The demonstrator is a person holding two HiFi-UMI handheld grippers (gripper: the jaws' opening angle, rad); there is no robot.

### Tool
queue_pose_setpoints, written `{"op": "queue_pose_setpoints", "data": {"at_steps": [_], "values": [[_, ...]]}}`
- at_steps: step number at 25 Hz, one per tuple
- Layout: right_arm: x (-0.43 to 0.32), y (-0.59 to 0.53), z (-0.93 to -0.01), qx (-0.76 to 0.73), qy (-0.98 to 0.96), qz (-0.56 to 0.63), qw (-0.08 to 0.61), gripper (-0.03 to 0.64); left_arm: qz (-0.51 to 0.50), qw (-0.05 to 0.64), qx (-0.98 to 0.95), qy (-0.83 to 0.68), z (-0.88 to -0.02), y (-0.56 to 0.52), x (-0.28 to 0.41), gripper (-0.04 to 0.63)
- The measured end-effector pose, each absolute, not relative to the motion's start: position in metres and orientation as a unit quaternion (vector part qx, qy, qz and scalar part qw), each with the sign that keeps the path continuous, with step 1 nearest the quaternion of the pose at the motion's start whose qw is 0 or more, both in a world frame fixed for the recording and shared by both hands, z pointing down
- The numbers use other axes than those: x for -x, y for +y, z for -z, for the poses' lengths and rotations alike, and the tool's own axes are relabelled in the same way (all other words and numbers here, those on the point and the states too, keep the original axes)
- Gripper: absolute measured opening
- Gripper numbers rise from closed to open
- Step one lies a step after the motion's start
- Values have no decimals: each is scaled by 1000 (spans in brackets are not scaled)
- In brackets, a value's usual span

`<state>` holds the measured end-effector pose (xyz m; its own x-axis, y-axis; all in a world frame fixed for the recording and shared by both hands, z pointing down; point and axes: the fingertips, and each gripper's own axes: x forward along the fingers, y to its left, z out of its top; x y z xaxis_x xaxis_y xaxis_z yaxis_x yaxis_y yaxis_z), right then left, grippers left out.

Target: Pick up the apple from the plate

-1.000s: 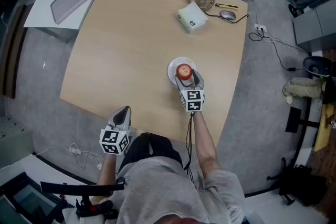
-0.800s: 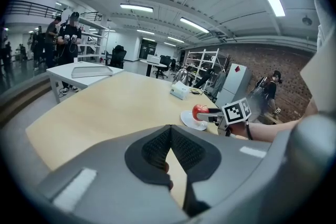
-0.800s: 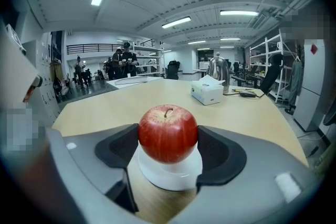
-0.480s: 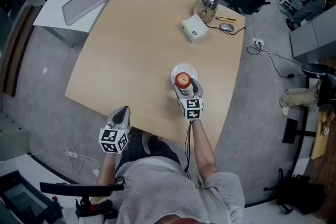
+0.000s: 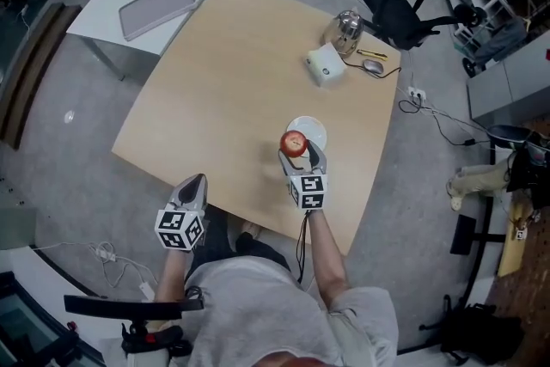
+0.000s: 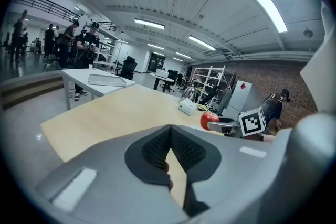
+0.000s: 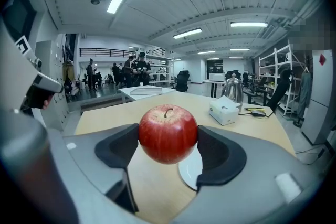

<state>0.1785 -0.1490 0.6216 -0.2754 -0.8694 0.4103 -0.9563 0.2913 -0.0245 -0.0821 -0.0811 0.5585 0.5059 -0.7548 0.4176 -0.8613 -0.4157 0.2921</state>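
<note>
The red apple (image 7: 168,134) hangs in the air above the wooden table (image 5: 223,82), clamped between the pads of my right gripper (image 5: 295,149). In the head view the apple (image 5: 293,143) is lifted just near and left of the white plate (image 5: 311,131), which lies bare on the table; the plate (image 7: 191,169) shows below the apple in the right gripper view. My left gripper (image 5: 193,188) is held off the table's near edge, its jaws shut together with nothing between them. From the left gripper view the apple (image 6: 209,120) is seen far right.
At the table's far side stand a metal kettle (image 5: 345,28), a white box (image 5: 325,65), a computer mouse (image 5: 373,65) and a pen. A white side table (image 5: 129,13) with a grey tray is at the far left. A black chair (image 5: 404,9) stands behind.
My right gripper has lifted the apple off the plate and drawn it slightly toward me. The left gripper has stayed in place.
</note>
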Motion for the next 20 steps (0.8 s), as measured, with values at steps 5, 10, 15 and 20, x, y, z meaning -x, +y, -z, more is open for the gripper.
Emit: {"op": "queue_pose_setpoints", "data": {"at_steps": [5,10,15,20], "values": [[-131,-153,-606,-563,-802,-129,154,357,-98,237,-829,-497,-556,-93,119,20],[-103,-165,-604,-541,-816,-123,160,357,-90,232,-827,-505,-554,-103,132,20],[-80,-176,-607,-525,-827,-120,164,357,-81,232,-822,-514,-555,-110,145,20],[-59,-188,-606,-505,-839,-115,167,357,-81,238,-813,-525,-558,-112,157,20]]}}
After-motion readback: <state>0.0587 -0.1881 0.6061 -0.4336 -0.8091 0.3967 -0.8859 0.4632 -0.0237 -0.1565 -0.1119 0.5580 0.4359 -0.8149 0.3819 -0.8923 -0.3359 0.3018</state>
